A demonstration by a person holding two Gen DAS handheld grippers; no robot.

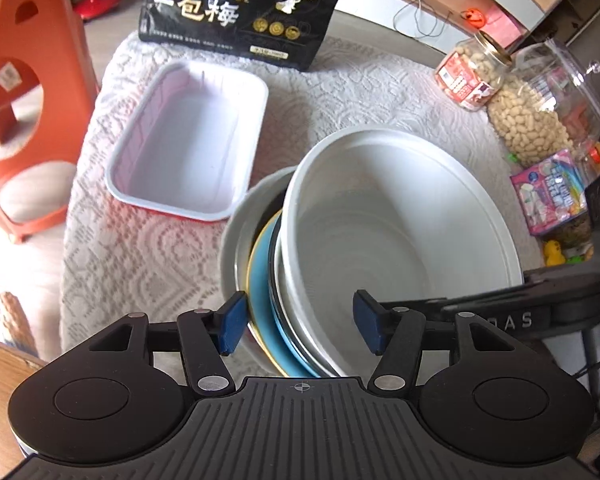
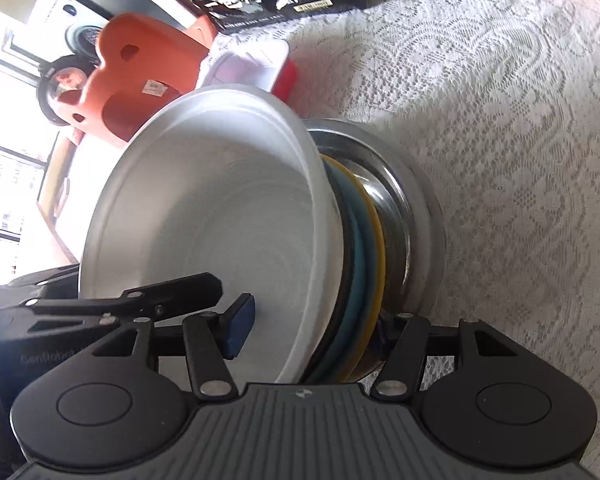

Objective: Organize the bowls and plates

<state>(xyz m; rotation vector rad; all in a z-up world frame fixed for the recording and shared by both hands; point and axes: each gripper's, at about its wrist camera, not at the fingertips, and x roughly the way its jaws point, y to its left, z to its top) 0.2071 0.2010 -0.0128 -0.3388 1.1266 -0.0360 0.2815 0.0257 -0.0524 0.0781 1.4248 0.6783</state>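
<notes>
1. I read big gold "一包梅" on the black snack bag (image 1: 240, 12); small print below too tiny.
2. "…DAS", partly cut off, on the other gripper's black body (image 1: 520, 320).
3. Faint "GenRobot" on black gripper housing (image 2: 48, 358), right wrist view.
4. Jar label (image 1: 462, 80): unreadable.

You have the white round bowl (image 1: 400, 216) nested in the steel bowl (image 1: 240, 220), with the white rectangular tray (image 1: 188, 140) upper left.

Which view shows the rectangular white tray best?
The left wrist view: the rectangular white tray lies whole and unobstructed on the lace cloth, its empty inside visible. The right wrist view shows only one blurred end of it behind the white bowl.
</notes>
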